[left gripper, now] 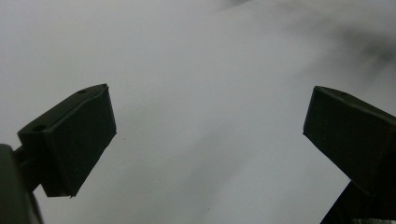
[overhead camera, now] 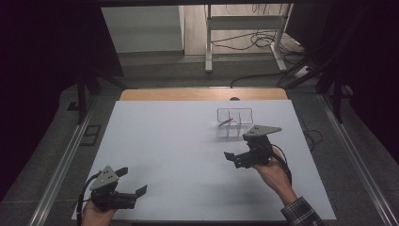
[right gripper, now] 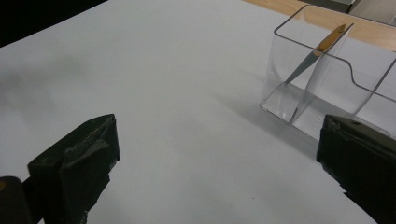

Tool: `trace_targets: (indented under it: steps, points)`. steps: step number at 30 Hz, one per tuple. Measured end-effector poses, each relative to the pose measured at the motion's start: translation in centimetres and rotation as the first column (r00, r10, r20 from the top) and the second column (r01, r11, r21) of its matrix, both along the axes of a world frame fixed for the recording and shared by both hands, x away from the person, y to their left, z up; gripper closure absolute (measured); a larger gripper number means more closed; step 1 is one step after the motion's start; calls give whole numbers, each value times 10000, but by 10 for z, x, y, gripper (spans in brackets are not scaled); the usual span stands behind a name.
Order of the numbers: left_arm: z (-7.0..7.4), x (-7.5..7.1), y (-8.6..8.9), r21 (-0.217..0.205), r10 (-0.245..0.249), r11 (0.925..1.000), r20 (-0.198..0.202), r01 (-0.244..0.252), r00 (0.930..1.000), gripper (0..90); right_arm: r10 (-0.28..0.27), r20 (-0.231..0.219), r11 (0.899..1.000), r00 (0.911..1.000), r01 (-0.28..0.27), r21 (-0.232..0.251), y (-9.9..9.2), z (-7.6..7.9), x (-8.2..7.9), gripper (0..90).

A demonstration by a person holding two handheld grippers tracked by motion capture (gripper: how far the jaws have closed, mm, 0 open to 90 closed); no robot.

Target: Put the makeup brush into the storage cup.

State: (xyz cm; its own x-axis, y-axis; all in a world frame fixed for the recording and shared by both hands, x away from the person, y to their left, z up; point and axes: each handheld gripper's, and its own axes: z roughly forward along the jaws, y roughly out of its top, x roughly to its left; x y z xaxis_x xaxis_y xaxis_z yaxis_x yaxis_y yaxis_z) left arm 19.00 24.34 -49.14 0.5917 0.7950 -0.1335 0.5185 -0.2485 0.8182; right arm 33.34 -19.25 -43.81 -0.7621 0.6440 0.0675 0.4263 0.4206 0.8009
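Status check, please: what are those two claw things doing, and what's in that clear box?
Left tool open, empty, near table edge. Right tool open, empty, beside clear box. One stick leaning inside box. Nothing in the way.

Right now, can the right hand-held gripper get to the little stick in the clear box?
Probably yes. The right hand-held gripper is open beside the clear box, whose top is open, and the stick leans up inside.

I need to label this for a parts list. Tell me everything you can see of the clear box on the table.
The box looks like clear plastic, open-topped, with thin dividers making compartments. Its front wall has a stepped cut-out. It stands upright on the white table, toward the far right, just beyond the right tongs, which are apart from it. A thin stick, grey below with a tan top end, leans tilted inside one compartment.
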Motion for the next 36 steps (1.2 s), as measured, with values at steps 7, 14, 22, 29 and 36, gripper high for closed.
trace_targets:
  steps: [7, 14, 22, 29, 36]
  points:
    - [0, 0, 0, -20, -9, 10000, 9, 9, 10000, 26, 44, 45, 10000, 10000, -44, 2, -1, 2, -9, 0]
    - [0, 0, 0, -29, -11, 10000, 0, 11, 10000, 27, 80, 97, 10000, 9999, -80, 19, -4, 4, -17, 0]
    - [0, 0, 0, -31, -21, 10000, 5, 21, 10000, 26, 111, 109, 9999, 9999, -111, 40, -8, 3, -25, 0]
    - [0, 0, 0, -95, -42, 9999, -4, 42, 10000, 26, 93, 128, 9999, 9999, -94, 85, -12, 3, -31, 0]
    - [0, 1, 0, -177, -75, 9998, -33, 74, 10000, 26, 123, 126, 9999, 9998, -125, 105, -15, 3, -36, 0]
